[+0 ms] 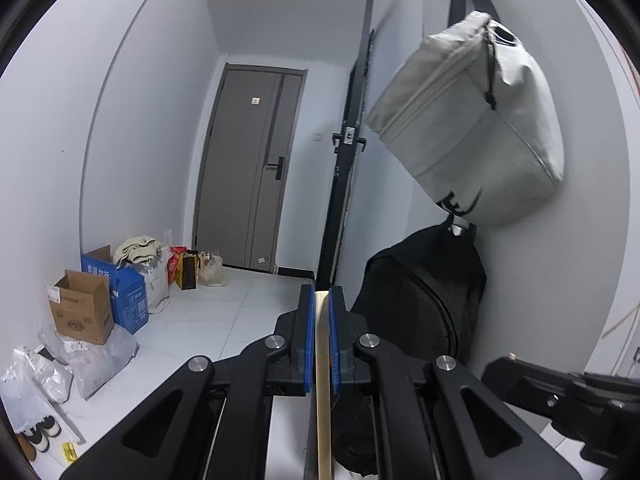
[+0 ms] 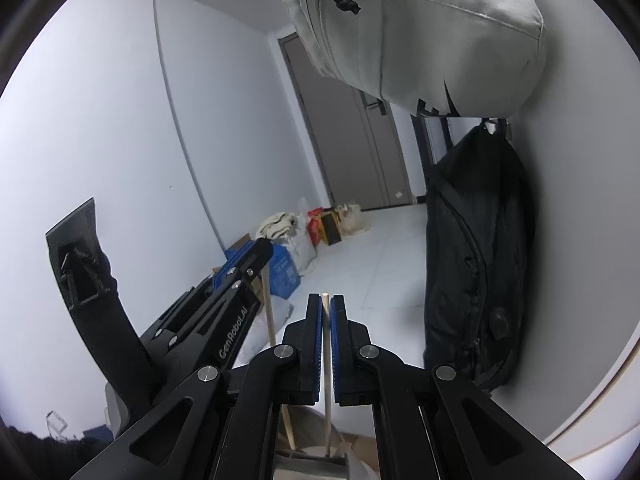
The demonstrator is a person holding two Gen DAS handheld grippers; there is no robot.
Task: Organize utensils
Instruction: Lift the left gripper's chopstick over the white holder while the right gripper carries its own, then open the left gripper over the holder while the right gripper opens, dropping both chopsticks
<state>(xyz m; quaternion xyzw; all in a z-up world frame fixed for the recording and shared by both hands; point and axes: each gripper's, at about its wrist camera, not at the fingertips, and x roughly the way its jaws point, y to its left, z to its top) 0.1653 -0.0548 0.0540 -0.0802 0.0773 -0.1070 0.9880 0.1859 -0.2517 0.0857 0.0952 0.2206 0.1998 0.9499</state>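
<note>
- While both grippers point toward the far door, each one has a pale wooden utensil handle pinched between its blue pads.
- In the left wrist view, the left gripper (image 1: 320, 300) has its jaws narrow, clamped on a flat wooden handle (image 1: 322, 380) that runs upright between the pads and out of the bottom edge; its working end is out of sight.
- In the right wrist view, the right gripper (image 2: 325, 304) is likewise narrow, gripping a thin round wooden stick (image 2: 327, 360) whose tip shows just above the pads.
- That stick drops down into a pale container (image 2: 310, 464) at the bottom edge, partly hidden by the gripper body; what kind of utensil it is cannot be told.
- The left gripper (image 2: 240, 264) also shows in the right wrist view, to the left and near, with its wooden handle (image 2: 270, 312) slanting down toward the same container.
- A grey fabric bag (image 1: 472, 120) hangs on the right wall, high up.
- Below it hangs a black backpack (image 1: 420, 300), touching the wall.
- A black metal stand (image 1: 352, 140) rises beside the wall, between the bags and the door.
- A grey door (image 1: 252, 168) closes the far end of the room.
- Along the left wall on the white tiled floor (image 1: 240, 300) sit a brown cardboard box (image 1: 80, 308), a blue box (image 1: 124, 292) just beside it, and assorted bags farther back.
</note>
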